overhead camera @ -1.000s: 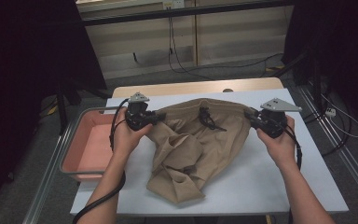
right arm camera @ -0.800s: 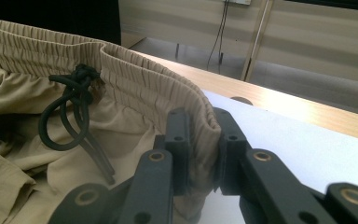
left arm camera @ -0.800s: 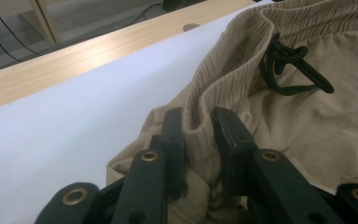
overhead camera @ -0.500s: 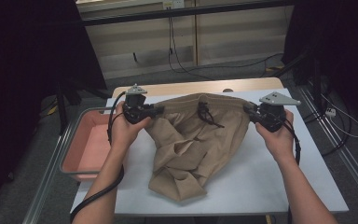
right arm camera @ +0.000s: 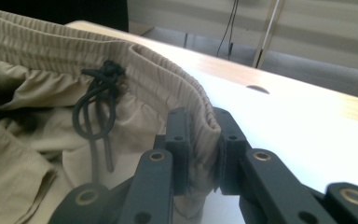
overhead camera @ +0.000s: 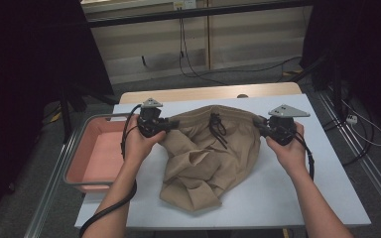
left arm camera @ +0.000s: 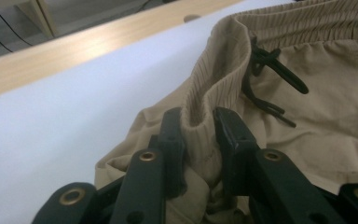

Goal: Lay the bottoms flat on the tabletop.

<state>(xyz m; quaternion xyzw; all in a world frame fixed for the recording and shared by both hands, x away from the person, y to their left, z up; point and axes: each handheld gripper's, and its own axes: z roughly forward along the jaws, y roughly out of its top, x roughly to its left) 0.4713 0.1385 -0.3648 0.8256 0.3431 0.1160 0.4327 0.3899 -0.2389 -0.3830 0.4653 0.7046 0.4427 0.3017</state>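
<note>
The beige shorts (overhead camera: 206, 158) lie soft and light at the table (overhead camera: 287, 198) centre. The left gripper (overhead camera: 171, 124) pinches the waistband at 9 o'clock, the right gripper (overhead camera: 259, 124) at 3 o'clock, the best holds.

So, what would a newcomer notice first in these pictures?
A pair of beige shorts lies crumpled mid-table, its waistband stretched between the left gripper and right gripper, each shut on one end. A black drawstring hangs from the waistband, and a pink tray sits to the left.

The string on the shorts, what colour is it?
Black; the drawstring shows best in the left gripper view.
</note>
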